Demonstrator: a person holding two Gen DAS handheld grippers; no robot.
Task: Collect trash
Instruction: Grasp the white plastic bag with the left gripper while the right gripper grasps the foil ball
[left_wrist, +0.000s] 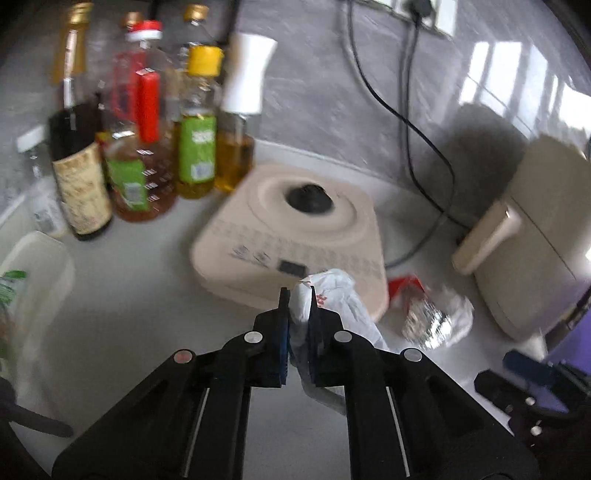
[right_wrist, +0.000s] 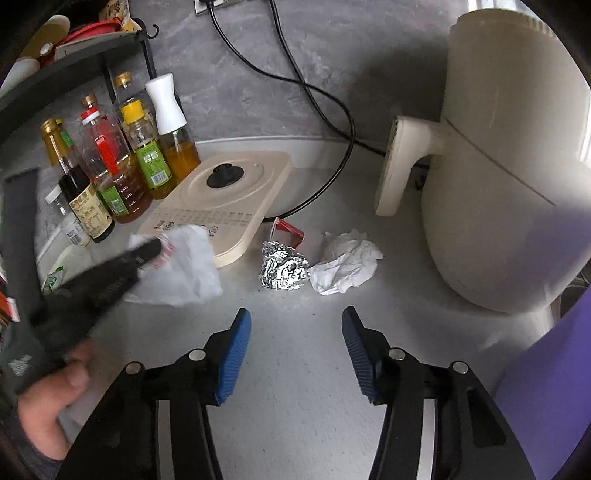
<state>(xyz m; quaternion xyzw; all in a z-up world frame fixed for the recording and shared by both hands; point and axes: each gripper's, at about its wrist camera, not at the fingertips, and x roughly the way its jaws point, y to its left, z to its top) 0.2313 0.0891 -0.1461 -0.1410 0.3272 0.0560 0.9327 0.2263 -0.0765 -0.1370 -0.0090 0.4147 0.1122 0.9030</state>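
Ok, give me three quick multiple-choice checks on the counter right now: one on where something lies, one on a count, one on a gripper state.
1. Where does the foil ball lie?
A. On the cooker
B. On the counter between the plastic bag and the tissue
C. Among the bottles

2. How many loose trash pieces lie ahead of the right gripper, not counting the bag?
A. One
B. Three
C. Five

3. What is the left gripper doing?
A. Shut on the plastic bag
B. Open over bare counter
C. Shut on a bottle

Key: 1 B, the foil sits on the counter with the plastic bag to its left and the tissue to its right. 2 B, foil, tissue and a red wrapper. 3 A, its jaws pinch the white bag in the left wrist view.
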